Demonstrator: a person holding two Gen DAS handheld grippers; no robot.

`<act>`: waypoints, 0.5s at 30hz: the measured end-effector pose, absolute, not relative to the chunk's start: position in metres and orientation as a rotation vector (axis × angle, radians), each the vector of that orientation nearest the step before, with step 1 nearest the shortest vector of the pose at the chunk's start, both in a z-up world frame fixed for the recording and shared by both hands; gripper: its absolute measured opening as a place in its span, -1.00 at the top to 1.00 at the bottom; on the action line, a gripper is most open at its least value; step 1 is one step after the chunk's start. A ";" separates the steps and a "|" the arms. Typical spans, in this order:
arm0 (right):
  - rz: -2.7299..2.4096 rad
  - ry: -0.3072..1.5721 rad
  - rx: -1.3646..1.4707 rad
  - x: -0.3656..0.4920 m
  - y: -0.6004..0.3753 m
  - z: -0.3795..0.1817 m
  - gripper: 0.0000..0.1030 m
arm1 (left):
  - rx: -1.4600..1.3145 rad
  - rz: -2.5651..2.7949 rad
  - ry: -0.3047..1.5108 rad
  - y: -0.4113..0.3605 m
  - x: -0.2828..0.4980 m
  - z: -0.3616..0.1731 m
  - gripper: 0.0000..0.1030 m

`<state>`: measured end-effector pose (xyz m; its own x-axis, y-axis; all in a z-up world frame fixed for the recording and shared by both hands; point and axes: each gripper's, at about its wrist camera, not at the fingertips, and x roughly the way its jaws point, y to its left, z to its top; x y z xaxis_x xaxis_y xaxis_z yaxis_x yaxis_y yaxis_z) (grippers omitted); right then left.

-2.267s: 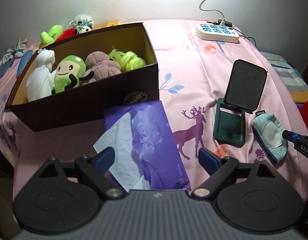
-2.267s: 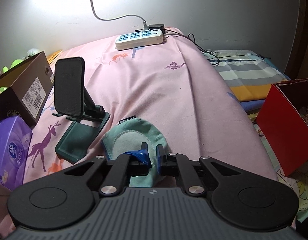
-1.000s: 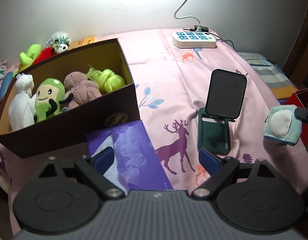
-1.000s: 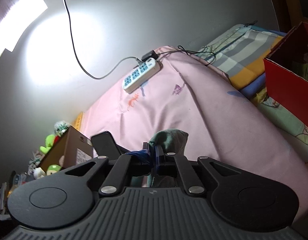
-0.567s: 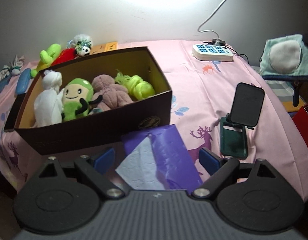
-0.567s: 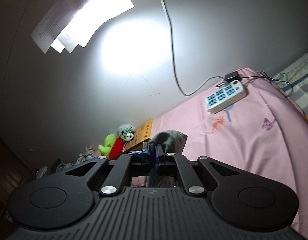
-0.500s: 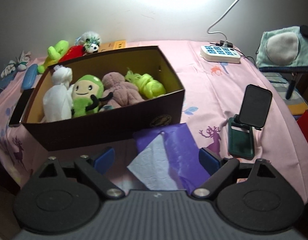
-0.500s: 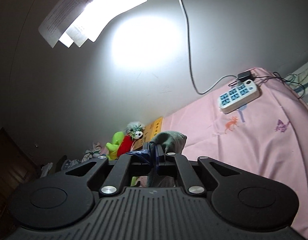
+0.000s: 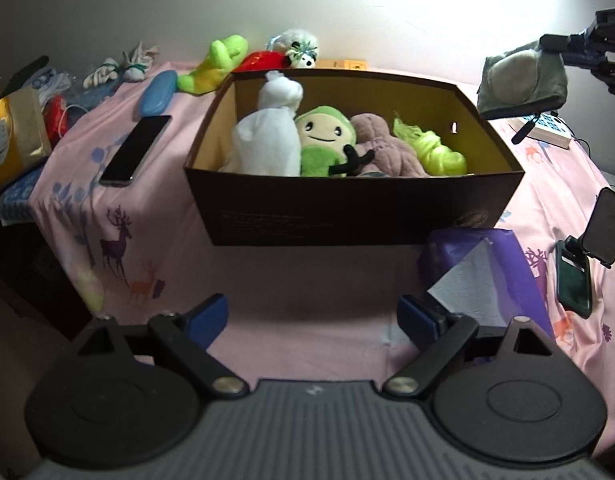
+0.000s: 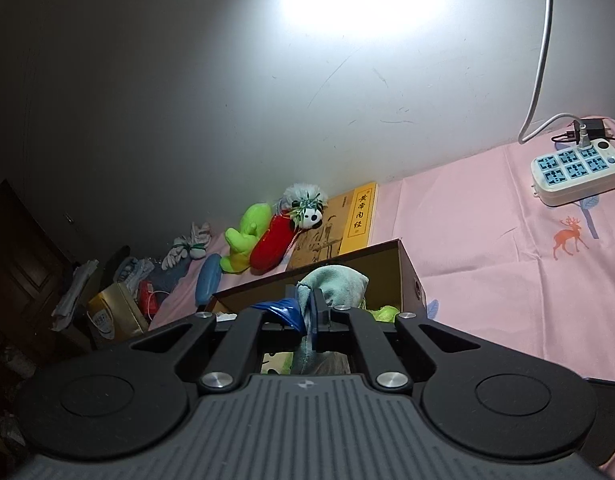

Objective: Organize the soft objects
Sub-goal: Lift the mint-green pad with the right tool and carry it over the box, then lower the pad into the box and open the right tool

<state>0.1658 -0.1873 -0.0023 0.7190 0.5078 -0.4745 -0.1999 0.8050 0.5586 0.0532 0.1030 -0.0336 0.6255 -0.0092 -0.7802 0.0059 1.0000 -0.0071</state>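
Note:
A dark brown cardboard box [image 9: 347, 216] stands on the pink bedspread and holds a white cloth bundle [image 9: 269, 140], a green smiling plush [image 9: 325, 142], a mauve plush [image 9: 381, 148] and a lime rope toy [image 9: 431, 148]. My right gripper [image 10: 306, 312] is shut on a teal soft pouch [image 10: 335, 284], which hangs in the air over the box's right end [image 9: 523, 80]. My left gripper [image 9: 311, 318] is open and empty, low in front of the box.
A purple tissue pack [image 9: 483, 276] lies right of my left gripper. A phone stand [image 9: 587, 256], a phone [image 9: 135, 150], a power strip [image 10: 577, 174], a yellow book [image 10: 357, 220] and more toys [image 10: 267, 236] by the wall surround the box.
My right gripper has carried the teal pouch up from beside the phone stand and leftward, to above the box's right end. My left gripper has swung left, and the box now sits centred before it.

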 end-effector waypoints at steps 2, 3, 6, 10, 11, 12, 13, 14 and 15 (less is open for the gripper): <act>0.390 0.664 0.453 0.175 -0.170 -0.010 1.00 | -0.010 0.011 0.898 0.116 0.052 -0.035 -0.76; 0.383 0.667 0.433 0.178 -0.163 -0.014 1.00 | -0.013 0.021 0.901 0.122 0.053 -0.036 -0.76; 0.355 0.683 0.368 0.189 -0.140 -0.028 1.00 | -0.018 0.047 0.911 0.138 0.054 -0.038 -0.76; 0.309 0.703 0.263 0.198 -0.115 -0.047 1.00 | -0.016 0.079 0.917 0.155 0.059 -0.038 -0.76; 0.300 0.712 0.251 0.199 -0.111 -0.052 1.00 | -0.015 0.085 0.917 0.158 0.060 -0.038 -0.76; 0.294 0.717 0.237 0.200 -0.107 -0.055 1.00 | -0.015 0.092 0.917 0.162 0.062 -0.037 -0.76; 0.288 0.717 0.218 0.199 -0.103 -0.058 1.00 | -0.012 0.097 0.915 0.164 0.063 -0.037 -0.76; 0.281 0.714 0.196 0.199 -0.099 -0.060 1.00 | -0.009 0.103 0.914 0.166 0.065 -0.036 -0.76; 0.277 0.719 0.186 0.199 -0.096 -0.062 1.00 | -0.005 0.108 0.914 0.168 0.067 -0.036 -0.76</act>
<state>0.1990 -0.0963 -0.0619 0.7184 0.3121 -0.6217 -0.1849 0.9472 0.2619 0.0670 0.1682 -0.0356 0.6055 0.0908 -0.7906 -0.0954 0.9946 0.0412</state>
